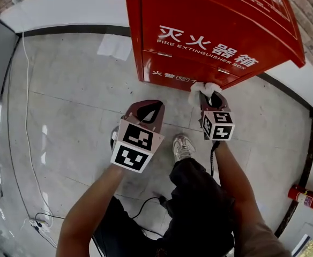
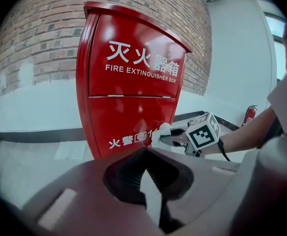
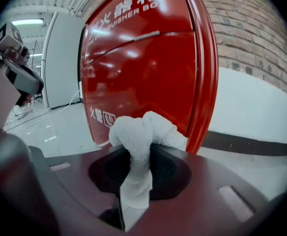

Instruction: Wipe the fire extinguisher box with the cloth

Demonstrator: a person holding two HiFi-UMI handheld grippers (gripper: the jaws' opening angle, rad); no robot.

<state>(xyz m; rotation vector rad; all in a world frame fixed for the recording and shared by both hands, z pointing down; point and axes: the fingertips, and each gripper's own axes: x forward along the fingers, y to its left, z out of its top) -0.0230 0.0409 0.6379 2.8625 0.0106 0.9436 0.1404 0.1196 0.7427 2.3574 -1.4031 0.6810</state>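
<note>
Head view places my two forearms lowest in the field, with one shoe (image 1: 183,146) between them on the grey tiled floor (image 1: 71,90); my left gripper (image 1: 148,111) hangs above the tiles, short of the box, and the left gripper view shows its jaws pressed together with nothing between them; my right gripper (image 1: 213,98) sits further forward, its jaws pinching the white cloth (image 3: 143,132); a strip of the cloth runs down between the jaws, while a rolled bunch bulges past their tips; that bunch touches the lower front panel of the red fire extinguisher box (image 1: 210,31), near the panel's right edge and beside the white printed characters; the box stands upright on the floor, its upper panel marked FIRE EXTINGUISHER BOX; a white sheet (image 1: 115,46) lies on the tiles just beside the box's left side; a thin white cable (image 1: 28,116) trails along the floor at far left; a small red extinguisher (image 1: 306,198) lies well apart at far right; behind the box rises a wall (image 2: 40,38), white below and brick above.
</note>
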